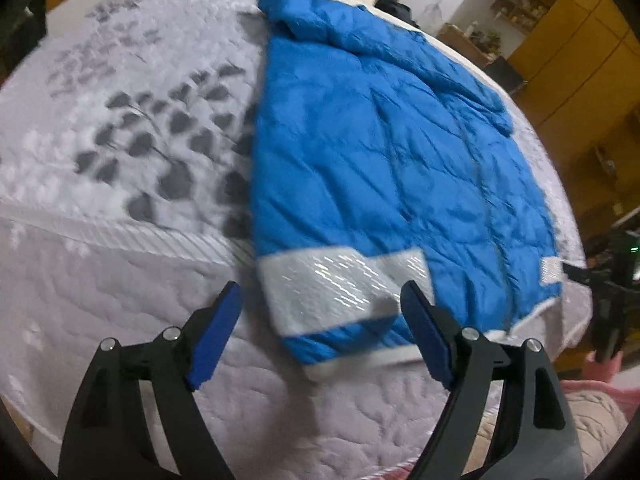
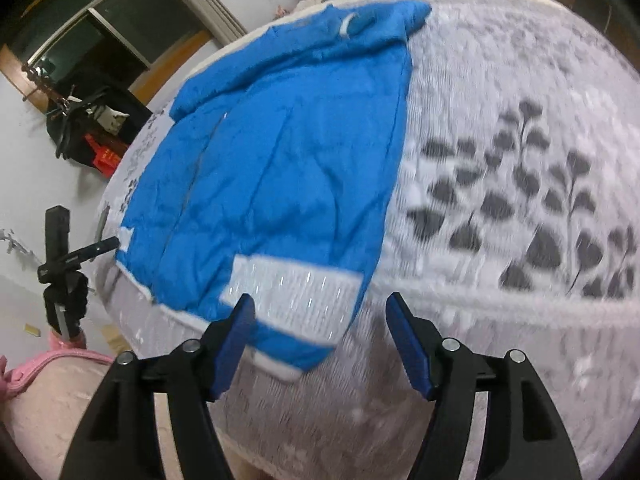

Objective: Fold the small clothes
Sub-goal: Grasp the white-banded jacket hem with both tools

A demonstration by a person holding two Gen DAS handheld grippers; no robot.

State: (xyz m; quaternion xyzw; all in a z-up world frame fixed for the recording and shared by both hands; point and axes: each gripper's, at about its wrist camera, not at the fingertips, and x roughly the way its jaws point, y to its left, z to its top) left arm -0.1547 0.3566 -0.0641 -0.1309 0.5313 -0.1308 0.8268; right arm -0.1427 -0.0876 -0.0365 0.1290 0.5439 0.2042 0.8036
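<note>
left gripper [image 1: 320,336] jaws wide, empty, right gripper [image 2: 320,336] likewise, apparently above jacket [image 1: 380,152]

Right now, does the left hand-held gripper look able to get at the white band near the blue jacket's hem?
Probably yes: the left hand-held gripper is open, the white band lies just ahead between its fingers, and nothing covers it.

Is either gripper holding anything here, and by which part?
Nothing is held. Left gripper and right gripper are both open above the jacket hem.
</note>
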